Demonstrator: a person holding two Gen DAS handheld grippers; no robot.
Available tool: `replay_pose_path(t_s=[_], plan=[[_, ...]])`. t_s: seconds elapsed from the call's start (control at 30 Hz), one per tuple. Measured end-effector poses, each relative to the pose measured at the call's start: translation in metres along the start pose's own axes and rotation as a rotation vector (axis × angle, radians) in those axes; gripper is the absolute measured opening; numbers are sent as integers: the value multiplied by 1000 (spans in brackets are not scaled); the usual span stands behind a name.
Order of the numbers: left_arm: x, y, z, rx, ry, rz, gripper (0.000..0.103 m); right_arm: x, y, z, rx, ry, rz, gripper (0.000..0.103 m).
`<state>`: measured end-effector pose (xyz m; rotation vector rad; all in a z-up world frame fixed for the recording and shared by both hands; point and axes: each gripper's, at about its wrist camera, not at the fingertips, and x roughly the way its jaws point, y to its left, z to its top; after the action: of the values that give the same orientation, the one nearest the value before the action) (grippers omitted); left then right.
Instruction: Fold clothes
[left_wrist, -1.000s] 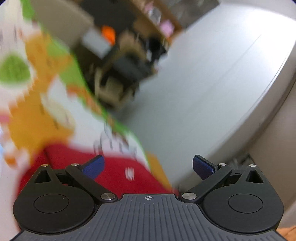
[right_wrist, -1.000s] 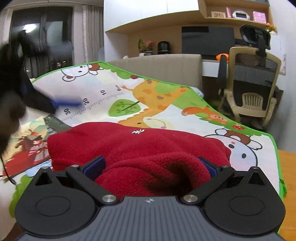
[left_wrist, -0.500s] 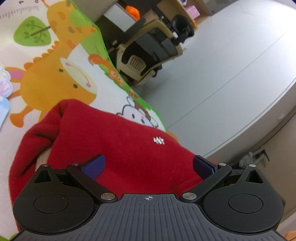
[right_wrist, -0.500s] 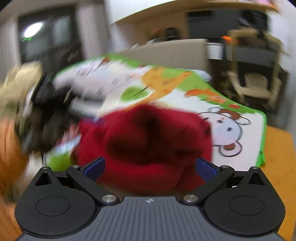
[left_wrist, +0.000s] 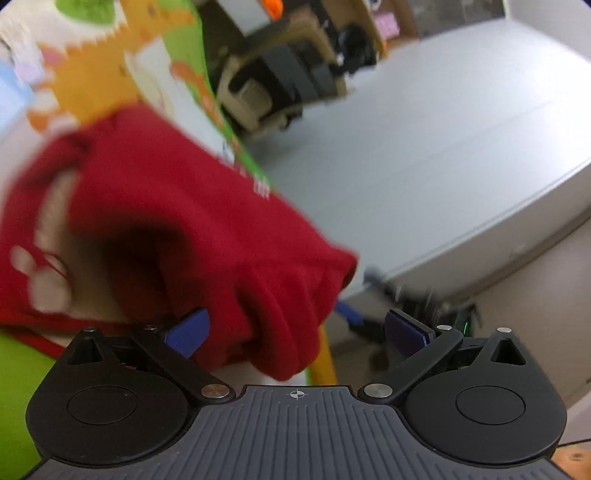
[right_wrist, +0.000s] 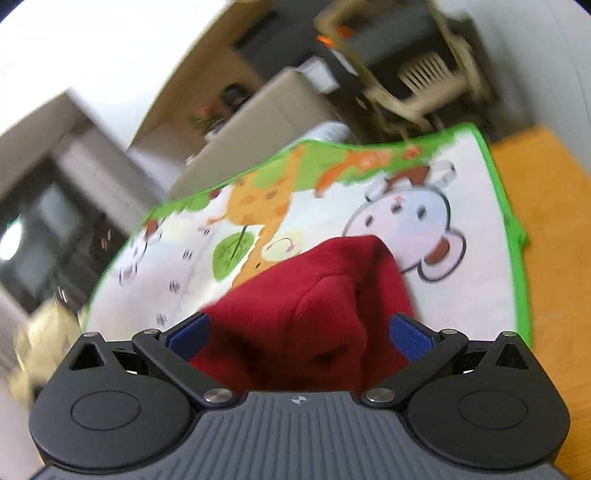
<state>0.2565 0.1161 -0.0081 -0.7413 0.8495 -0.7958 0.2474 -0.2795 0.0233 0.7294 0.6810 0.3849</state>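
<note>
Barely begun: my red fleece garment (right_wrist: 317, 295) lies bunched near the mat's (right_wrist: 480, 280) green edge, left gripper (left_wrist: 295, 328) and right gripper (right_wrist: 299, 332) both spread wide, gripping nothing.

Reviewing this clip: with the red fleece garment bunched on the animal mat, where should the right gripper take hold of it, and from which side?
Probably the raised fold of the red fleece garment that lies between the open fingers of the right gripper. Come straight ahead along the fingers, from the near edge of the animal mat: that ridge stands up from the bunched cloth, so the pads could close across it. Blur hides where the hem is.
</note>
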Motion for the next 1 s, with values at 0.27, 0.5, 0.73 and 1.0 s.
replay_pose_path(t_s=[0.27,0.5,0.73,1.0], plan=[[41,-57,-21,393,51,270,103,46,25,21,-137,74,56,96],[43,-52,-28,231,114,236,103,54,49,35,-227,100,77,93],[63,-55,-11,258,39,333,101,45,39,31,-261,127,63,78],[36,-87,65,558,-229,501,82,54,74,61,-434,-4,32,45]])
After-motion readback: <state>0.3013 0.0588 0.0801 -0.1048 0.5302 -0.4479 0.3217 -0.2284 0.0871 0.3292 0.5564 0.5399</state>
